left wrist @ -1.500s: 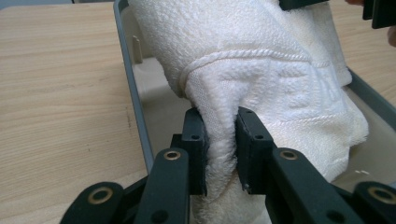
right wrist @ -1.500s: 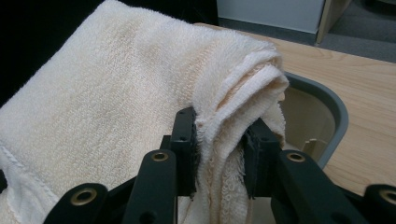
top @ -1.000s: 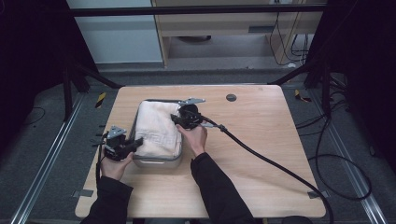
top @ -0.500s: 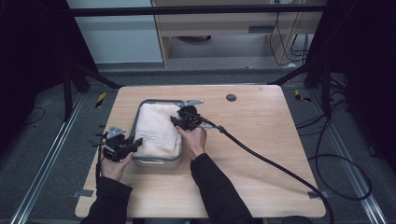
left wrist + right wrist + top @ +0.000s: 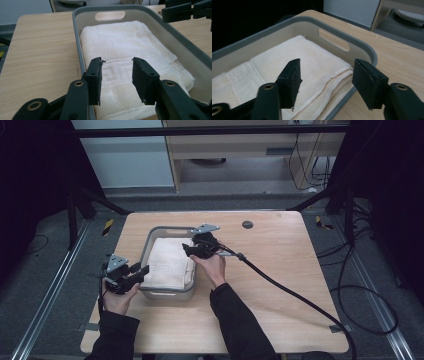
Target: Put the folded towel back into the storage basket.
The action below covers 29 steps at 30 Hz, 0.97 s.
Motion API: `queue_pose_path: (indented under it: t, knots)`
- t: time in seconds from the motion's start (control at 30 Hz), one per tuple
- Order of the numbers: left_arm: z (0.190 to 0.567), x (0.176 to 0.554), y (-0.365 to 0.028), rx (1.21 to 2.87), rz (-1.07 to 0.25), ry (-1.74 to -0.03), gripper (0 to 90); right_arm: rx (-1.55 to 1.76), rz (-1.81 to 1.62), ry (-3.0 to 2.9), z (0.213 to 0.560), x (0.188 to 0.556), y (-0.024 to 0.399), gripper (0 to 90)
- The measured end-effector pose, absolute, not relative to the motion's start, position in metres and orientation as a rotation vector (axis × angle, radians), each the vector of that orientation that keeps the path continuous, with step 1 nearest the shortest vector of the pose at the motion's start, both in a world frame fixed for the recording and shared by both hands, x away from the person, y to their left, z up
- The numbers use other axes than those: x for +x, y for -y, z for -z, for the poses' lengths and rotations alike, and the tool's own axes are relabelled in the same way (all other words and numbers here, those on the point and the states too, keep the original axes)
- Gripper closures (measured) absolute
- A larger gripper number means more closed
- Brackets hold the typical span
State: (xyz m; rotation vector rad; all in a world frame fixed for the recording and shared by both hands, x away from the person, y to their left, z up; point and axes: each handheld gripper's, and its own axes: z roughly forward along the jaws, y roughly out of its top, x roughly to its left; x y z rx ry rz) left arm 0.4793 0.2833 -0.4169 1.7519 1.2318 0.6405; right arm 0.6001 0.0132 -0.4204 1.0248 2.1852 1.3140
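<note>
Item: folded towel [image 5: 169, 264] — cream-white terry, with a woven key-pattern band seen in the left gripper view [image 5: 130, 57]. It is laid flat inside the grey tub [image 5: 150, 240], left of centre in the high view, and covers nearly the whole floor of that tub; a strip of bare tub floor is left along one long side. The folded edges are stacked in layers, visible at the lower centre of the right gripper view [image 5: 307, 72].

Container: grey tub, rectangular, rounded corners, a slot handle cut in the far short wall [image 5: 110, 15]. It stands on the wooden table [image 5: 280, 270].

Left gripper [image 5: 142, 270] — held at the tub's near left corner in the high view. Its jaws have just been opening; they are parted above the towel's patterned band, with nothing clasped between them.

Right gripper [image 5: 187, 249] — held over the tub's right rim, centre of the high view. Its jaws have just been opening and stand wide apart, one above the towel and one beyond the tub's rim, nothing gripped. A black cable [image 5: 300, 295] trails from it toward the lower right.

Also logged: a small dark disc [image 5: 247, 224] on the table, upper centre, well apart from the tub.
</note>
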Motion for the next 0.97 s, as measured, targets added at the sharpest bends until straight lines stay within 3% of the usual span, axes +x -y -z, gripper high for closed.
queue_pose_path:
  t: [0.27,0.6,0.97]
  knots:
    - [0.411,0.471,-0.285,1.725,-0.652,-1.193,46.5,0.998,-1.358,-2.142,0.401,0.585,0.02,27.1]
    - [0.412,0.464,-0.284,1.719,-0.671,-1.136,31.6,1.033,-1.375,-2.125,0.391,0.552,0.092,18.7]
    - [0.413,0.448,-0.294,1.722,-0.686,-1.135,28.9,1.113,-1.338,-2.074,0.408,0.515,0.17,15.7]
